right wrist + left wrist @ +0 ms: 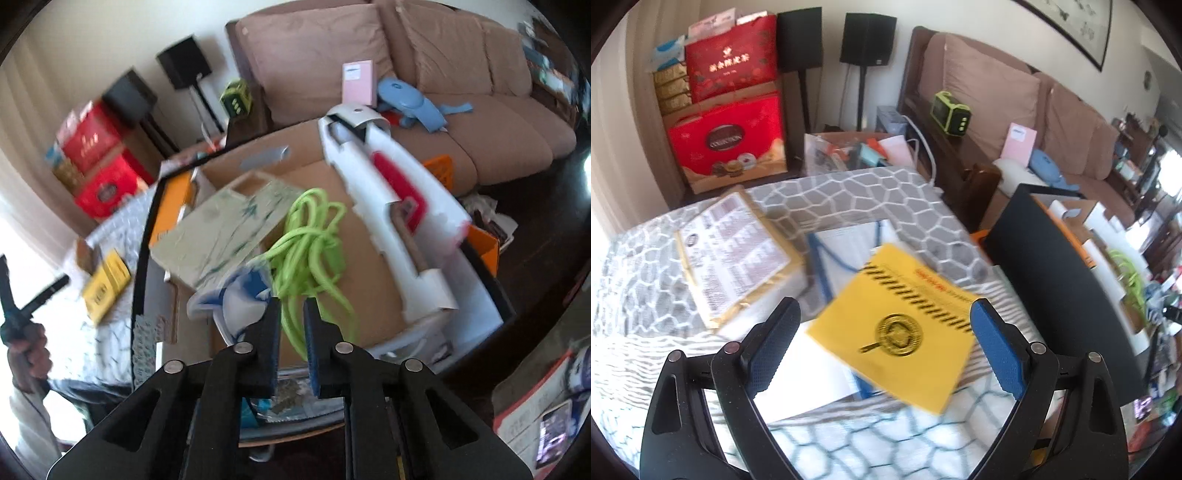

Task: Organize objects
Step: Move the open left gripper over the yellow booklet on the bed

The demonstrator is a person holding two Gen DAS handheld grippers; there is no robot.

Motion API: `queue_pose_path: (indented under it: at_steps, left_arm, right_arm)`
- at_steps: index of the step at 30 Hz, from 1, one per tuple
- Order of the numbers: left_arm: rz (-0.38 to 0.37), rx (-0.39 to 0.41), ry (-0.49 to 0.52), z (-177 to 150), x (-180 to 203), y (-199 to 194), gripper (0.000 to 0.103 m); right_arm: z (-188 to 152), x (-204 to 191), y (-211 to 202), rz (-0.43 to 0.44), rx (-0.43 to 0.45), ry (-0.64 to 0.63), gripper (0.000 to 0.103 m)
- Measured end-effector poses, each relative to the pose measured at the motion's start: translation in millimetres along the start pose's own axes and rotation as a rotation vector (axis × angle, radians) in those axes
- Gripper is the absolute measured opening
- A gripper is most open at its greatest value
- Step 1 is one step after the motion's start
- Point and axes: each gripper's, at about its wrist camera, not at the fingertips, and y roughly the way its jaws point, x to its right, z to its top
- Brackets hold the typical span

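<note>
Two tongs working: I'm keeping right gripper (289, 317) pinching green cord (314, 240) over cardboard box (369, 266), pads seemingly touching through blur; left gripper (885, 325) gaping empty above yellow booklet (897, 332) on patterned cloth (849, 192); I'm lifting cord slowly, avoiding snags

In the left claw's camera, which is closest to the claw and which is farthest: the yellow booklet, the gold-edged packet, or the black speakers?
1. Yellow booklet, lying right between the open left claw's fingers.
2. Gold-edged packet, farther up the bed, left.
3. Black speakers, by the back wall.
</note>
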Motion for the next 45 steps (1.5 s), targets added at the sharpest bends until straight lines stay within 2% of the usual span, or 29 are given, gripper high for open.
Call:
queue_pose_path:
  at_steps: [4,10,20,25,32,36,38,40,45]
  left_arm:
    - [0.018,0.021,0.02,-3.9,-7.0,-6.8,0.093]
    - [0.029,0.057,0.061,-5.0,-8.5,-17.4,0.093]
    - [-0.006,0.067,-0.076,-2.9,-49.1,-28.8,0.093]
    - [0.008,0.071,-0.095,-7.3,-62.9,-31.4,0.093]
    - [0.007,0.065,-0.124,-12.7,-86.7,-28.4,0.093]
    - [0.0,0.053,-0.144,-14.4,-98.6,-23.7,0.093]
    - [-0.014,0.052,-0.155,-16.2,-103.8,-22.9,0.093]
    - [-0.005,0.063,-0.162,-18.1,-110.2,-24.4,0.093]
    - [-0.01,0.069,-0.214,-26.3,-134.1,-23.8,0.093]
  right_arm:
    - [-1.5,-27.7,8.3,0.052,-0.011,-0.069,0.013]
    - [4.0,-31.9,1.7,0.02,0.029,-0.078,0.014]
    - [7.9,-33.1,-32.7,-0.001,0.13,-0.063,0.014]
    - [9.3,-39.4,-44.2,-0.027,0.185,-0.066,0.016]
    - [6.9,-52.3,-56.9,-0.016,0.231,-0.081,0.019]
    - [3.8,-68.2,-67.6,-0.018,0.26,-0.106,0.026]
    - [1.6,-78.5,-71.0,-0.01,0.266,-0.121,0.036]
    - [-1.3,-91.1,-70.4,0.007,0.265,-0.132,0.062]
    - [-10.0,-133.2,-46.0,0.055,0.221,-0.201,0.072]
